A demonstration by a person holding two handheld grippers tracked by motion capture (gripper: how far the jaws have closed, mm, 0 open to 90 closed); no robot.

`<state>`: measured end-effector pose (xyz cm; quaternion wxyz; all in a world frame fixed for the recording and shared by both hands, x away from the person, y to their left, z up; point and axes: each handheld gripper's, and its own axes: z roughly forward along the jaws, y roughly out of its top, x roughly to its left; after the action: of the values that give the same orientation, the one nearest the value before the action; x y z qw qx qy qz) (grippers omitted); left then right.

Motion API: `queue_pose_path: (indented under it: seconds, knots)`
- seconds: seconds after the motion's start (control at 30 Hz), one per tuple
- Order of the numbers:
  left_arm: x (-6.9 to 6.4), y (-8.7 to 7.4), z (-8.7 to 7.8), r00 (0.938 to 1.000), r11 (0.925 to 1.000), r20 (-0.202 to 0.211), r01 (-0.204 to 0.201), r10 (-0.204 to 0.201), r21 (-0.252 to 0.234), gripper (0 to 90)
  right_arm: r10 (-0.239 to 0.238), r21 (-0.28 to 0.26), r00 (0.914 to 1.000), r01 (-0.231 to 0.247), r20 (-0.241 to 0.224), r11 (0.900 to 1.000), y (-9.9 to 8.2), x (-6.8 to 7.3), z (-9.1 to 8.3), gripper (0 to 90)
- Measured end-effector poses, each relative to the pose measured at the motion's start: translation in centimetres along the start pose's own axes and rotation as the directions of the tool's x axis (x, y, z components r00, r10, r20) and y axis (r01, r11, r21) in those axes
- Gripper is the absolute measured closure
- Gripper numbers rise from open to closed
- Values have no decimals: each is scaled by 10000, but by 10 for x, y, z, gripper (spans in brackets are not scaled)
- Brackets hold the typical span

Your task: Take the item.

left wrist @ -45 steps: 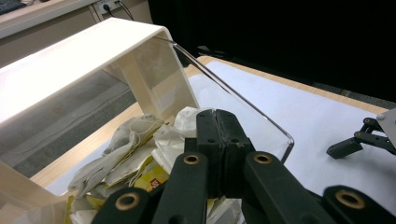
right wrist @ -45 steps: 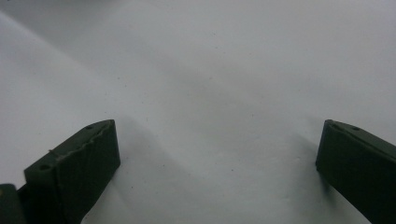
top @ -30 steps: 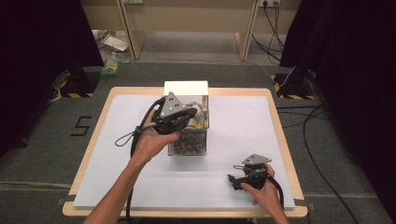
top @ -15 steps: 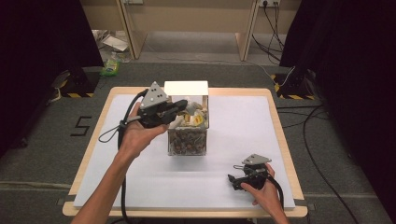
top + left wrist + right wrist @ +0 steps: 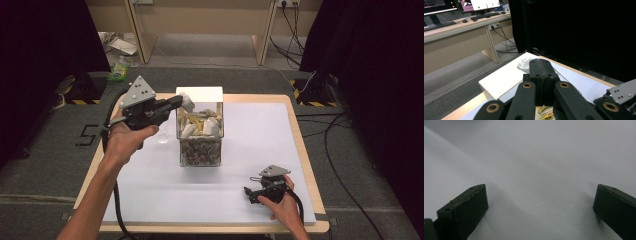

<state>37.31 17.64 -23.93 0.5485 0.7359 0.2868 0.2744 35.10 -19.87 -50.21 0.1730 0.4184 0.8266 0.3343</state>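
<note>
Midway, by the look of it: the left gripper, fingers clamped on a crumpled white wrapper, holds it at the far-left rim of the one clear box at the worktop's centre (many pieces remain inside, uncounted). Near the front-right corner, the right gripper rests, fingers apart.

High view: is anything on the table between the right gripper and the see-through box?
Nothing visible. Only bare white table cover lies between the right gripper, resting with open jaws, and the clear plastic box of small items.
</note>
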Motion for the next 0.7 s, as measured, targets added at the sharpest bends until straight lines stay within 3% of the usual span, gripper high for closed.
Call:
queue_pose_path:
  seconds: [0.33, 0.7]
  knots:
    - [15, 0, -18, 9994, 9995, -178, 283, -286, -172, 887, -4, 1, 10000, 4, 1, 10000, 0, 0, 0, 3]
    - [34, -7, -37, 9964, 9981, -644, 528, -548, -328, 888, 0, 2, 10000, 0, 3, 10000, 0, 0, 0, 2]
